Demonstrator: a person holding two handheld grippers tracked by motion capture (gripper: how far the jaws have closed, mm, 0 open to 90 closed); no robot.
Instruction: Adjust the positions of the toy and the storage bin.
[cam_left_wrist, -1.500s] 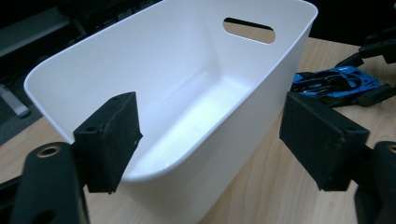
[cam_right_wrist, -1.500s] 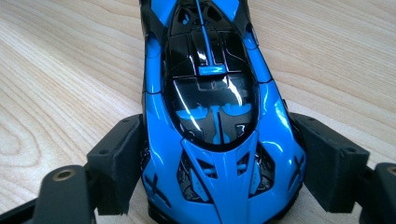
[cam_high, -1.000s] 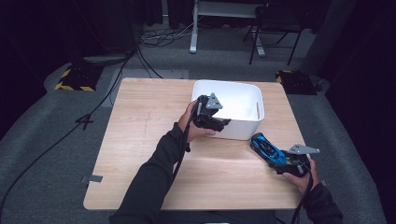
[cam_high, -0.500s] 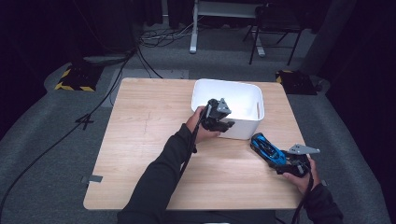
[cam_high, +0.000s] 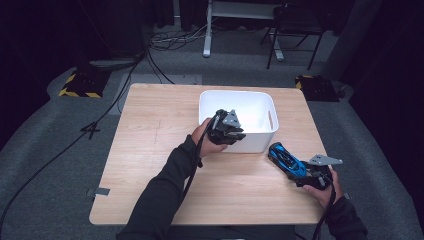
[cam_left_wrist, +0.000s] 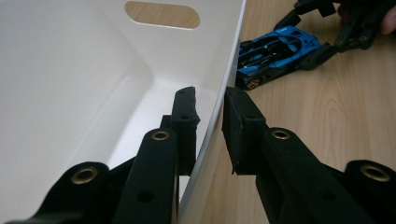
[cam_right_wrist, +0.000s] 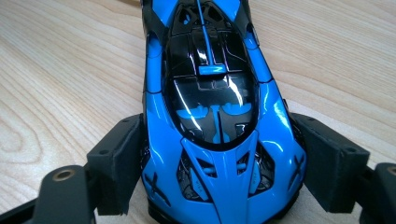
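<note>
On the white bin's (cam_high: 260, 137) wall, left gripper (cam_high: 231, 131) clamps.

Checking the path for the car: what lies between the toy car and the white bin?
Bare wooden table. In the high view the car, held by the right gripper, sits just off the bin corner; the left gripper view agrees.

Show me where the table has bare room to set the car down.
The table is bare left of the white bin and the left sleeve, and along the near edge between the forearms. It is crowded at the bin's near wall, which the left claw pinches, and around the blue car.
</note>
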